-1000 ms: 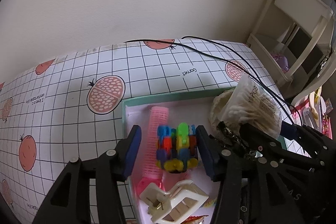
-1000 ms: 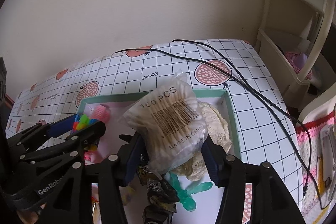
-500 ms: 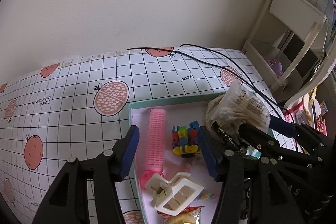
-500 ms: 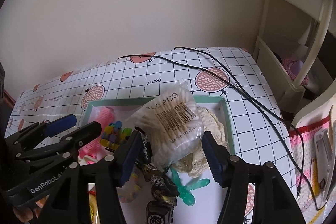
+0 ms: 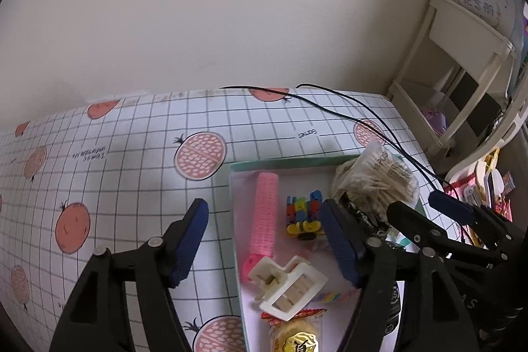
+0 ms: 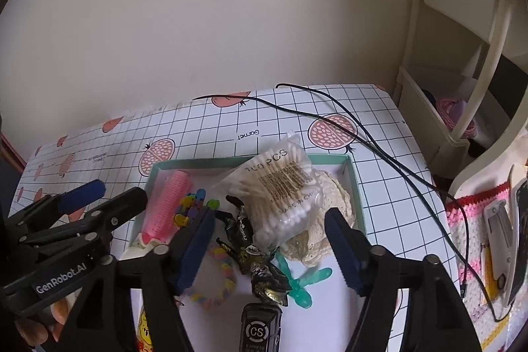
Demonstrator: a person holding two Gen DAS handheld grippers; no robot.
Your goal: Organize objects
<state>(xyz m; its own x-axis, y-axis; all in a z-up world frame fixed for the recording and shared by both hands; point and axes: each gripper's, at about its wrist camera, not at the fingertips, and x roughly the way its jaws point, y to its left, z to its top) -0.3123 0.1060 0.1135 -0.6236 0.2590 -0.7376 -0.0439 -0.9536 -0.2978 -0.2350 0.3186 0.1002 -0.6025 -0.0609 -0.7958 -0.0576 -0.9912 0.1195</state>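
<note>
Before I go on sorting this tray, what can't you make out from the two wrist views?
- Snack packet: cut off by the left wrist view's bottom edge.
- Black CS-marked item: cut off by the right wrist view's bottom edge.
- Lace cloth: mostly under the cotton swab bag.
- Tray's near edge: hidden in both views by the hand-held grippers' fingers.

One teal-rimmed tray (image 6: 358, 187) sits at the centre of the right wrist frame. In it lie one pink hair roller (image 6: 166, 203), one multicoloured block toy (image 5: 302, 215), one bag of cotton swabs (image 6: 280, 190), one cream lace piece (image 6: 333, 203), one white claw clip (image 5: 288, 284), one pastel bead bracelet (image 6: 219, 279), one green plastic piece (image 6: 302, 281) and one yellow snack packet (image 5: 295, 335). Two black cables (image 6: 330, 114) cross the cloth at upper right.
</note>
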